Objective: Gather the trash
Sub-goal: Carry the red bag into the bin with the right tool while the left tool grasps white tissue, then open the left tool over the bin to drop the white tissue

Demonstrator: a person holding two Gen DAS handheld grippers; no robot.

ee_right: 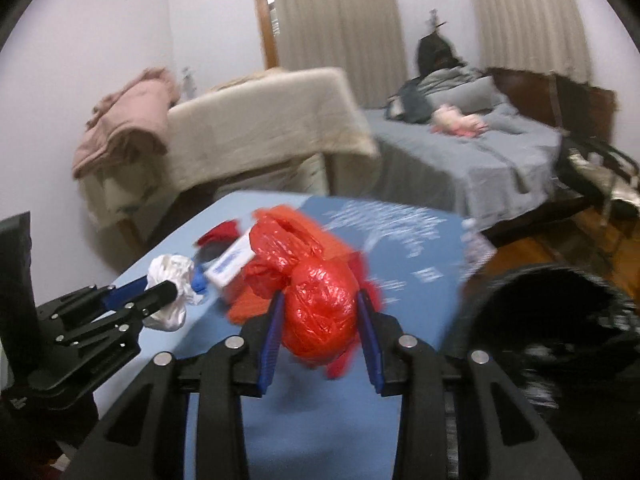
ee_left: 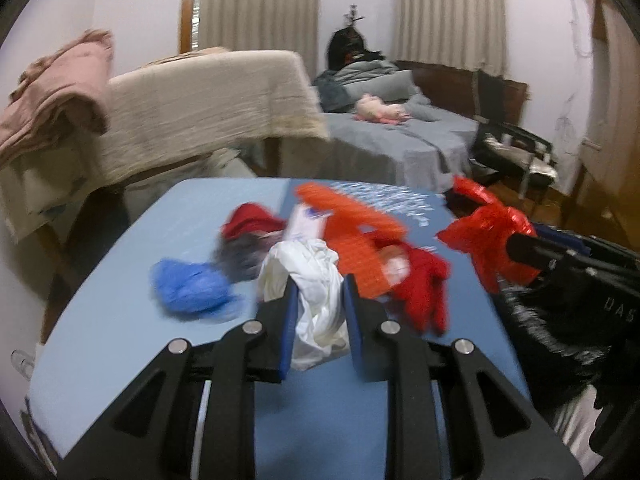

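My left gripper (ee_left: 319,284) is shut on a crumpled white plastic bag (ee_left: 310,272) and holds it above the blue table (ee_left: 120,320); it also shows in the right wrist view (ee_right: 170,286). My right gripper (ee_right: 320,300) is shut on a crumpled red plastic bag (ee_right: 320,300), which shows at the right in the left wrist view (ee_left: 488,236). On the table lie a blue wad (ee_left: 188,286), a grey wad (ee_left: 244,252), a red cloth (ee_left: 250,220), an orange mesh bag (ee_left: 356,232), a white packet (ee_left: 306,220) and red scrap (ee_left: 424,284).
A black trash bag (ee_right: 560,320) gapes open at the table's right edge, also in the left wrist view (ee_left: 560,320). Behind the table stand a chair draped in beige cloth (ee_left: 200,108), a bed (ee_left: 400,140) and a black chair (ee_left: 512,148).
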